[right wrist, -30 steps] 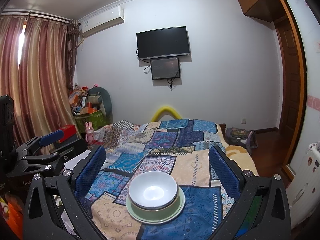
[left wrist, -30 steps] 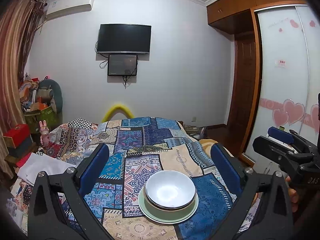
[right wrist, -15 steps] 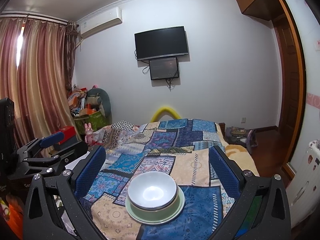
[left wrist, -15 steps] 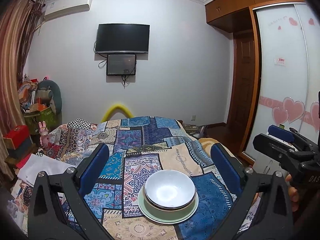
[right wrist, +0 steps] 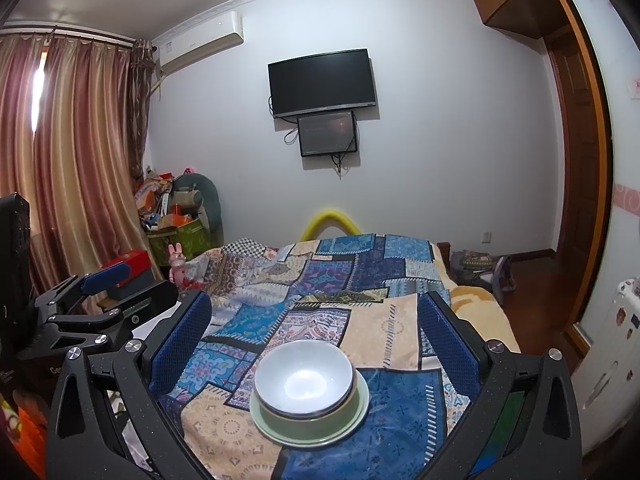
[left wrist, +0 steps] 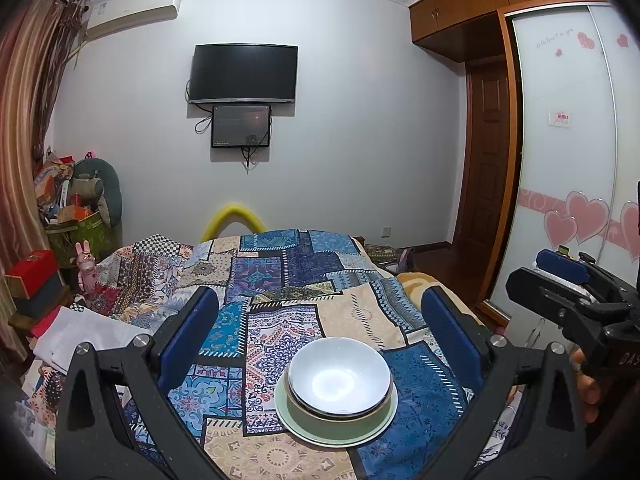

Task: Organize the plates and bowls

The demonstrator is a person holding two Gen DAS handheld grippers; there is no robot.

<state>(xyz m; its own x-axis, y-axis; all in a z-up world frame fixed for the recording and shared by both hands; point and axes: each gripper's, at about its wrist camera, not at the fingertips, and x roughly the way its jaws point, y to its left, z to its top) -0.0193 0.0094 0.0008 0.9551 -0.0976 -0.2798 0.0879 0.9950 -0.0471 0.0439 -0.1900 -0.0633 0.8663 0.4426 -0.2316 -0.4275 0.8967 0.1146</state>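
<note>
Left gripper [left wrist: 320, 332] is hanging wide open, empty, above the patchwork bedspread [left wrist: 280, 280]. White bowl [left wrist: 339, 376] is sitting nested in a green bowl [left wrist: 340, 418] on a green plate [left wrist: 304, 424], mid-bed. Right gripper [right wrist: 316, 328] is likewise gaping, holding nothing. Stacking is looking finished; nothing else visible to sort.
</note>
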